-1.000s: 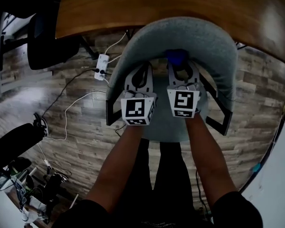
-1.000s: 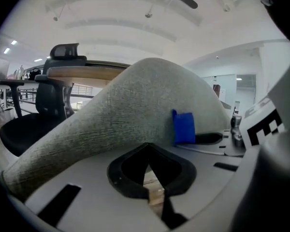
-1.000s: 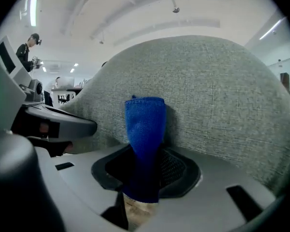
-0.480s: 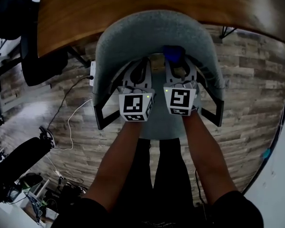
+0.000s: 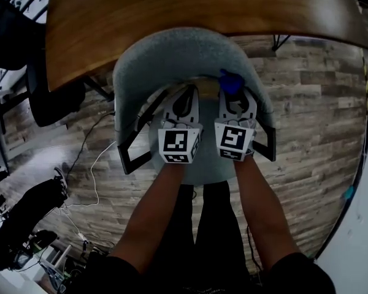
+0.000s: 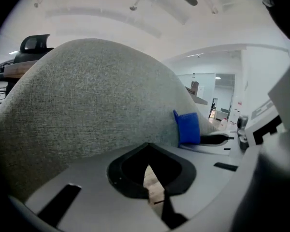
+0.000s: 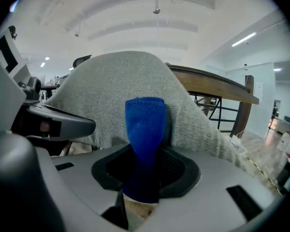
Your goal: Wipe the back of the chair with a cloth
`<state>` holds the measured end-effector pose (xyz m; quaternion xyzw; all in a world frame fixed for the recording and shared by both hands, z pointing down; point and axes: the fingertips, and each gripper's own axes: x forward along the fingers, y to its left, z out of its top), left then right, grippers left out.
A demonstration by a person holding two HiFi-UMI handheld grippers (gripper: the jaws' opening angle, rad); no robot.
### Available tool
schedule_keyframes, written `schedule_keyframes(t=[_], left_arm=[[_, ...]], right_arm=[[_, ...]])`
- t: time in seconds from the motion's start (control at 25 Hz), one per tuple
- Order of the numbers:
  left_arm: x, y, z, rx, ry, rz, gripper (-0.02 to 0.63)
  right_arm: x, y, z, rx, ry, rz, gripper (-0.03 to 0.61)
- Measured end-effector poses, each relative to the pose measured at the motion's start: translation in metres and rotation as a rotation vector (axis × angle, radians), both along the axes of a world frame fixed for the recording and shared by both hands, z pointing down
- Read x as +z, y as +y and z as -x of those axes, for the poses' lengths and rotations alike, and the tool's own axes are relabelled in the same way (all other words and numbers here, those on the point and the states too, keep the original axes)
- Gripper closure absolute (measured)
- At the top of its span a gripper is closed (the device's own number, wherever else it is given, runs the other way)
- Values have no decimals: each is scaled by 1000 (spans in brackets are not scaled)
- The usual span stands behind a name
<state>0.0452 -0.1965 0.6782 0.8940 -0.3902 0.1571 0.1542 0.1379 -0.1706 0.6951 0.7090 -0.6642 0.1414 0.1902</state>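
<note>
Slid rightward since a second ago, the cloth [image 7: 145, 129] presses the chair back [image 7: 111, 91] just ahead of my right hand-held gripper [image 7: 142, 178], clamped on it. My left hand-held gripper [image 6: 150, 178] is closed and empty. I keep pressure even.

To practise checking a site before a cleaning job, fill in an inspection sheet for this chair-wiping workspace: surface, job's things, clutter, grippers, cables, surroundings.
Surface: grey fabric chair back, curved; no marks seen.
Job's things: blue cloth, held up at the chair back's inner face.
Clutter: dark equipment on the floor at the left.
Grippers: right gripper shut on the blue cloth; left gripper shut, empty.
Cables: white cable lying loose on the floor, left of the chair.
Surroundings: wooden table beyond the chair; wood-plank floor.
</note>
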Motion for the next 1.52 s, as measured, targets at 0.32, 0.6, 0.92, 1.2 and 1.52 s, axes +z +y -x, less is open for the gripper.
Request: schedule_keyframes(t=[0.32, 0.6, 0.92, 1.2, 1.52], left_arm=[[-16, 19, -28, 64, 16, 8, 609], [-28, 28, -24, 64, 7, 10, 609], [-72, 35, 5, 6, 39, 1, 609], [-124, 39, 42, -27, 45, -32, 609], [-200, 59, 94, -55, 74, -70, 609]], right_arm=[[-8, 31, -22, 49, 27, 35, 443], [-16, 49, -35, 150, 22, 72, 443], [-87, 45, 7, 14, 31, -20, 443], [-159, 48, 47, -49, -35, -105, 442], [-239, 59, 96, -111, -38, -180, 442]])
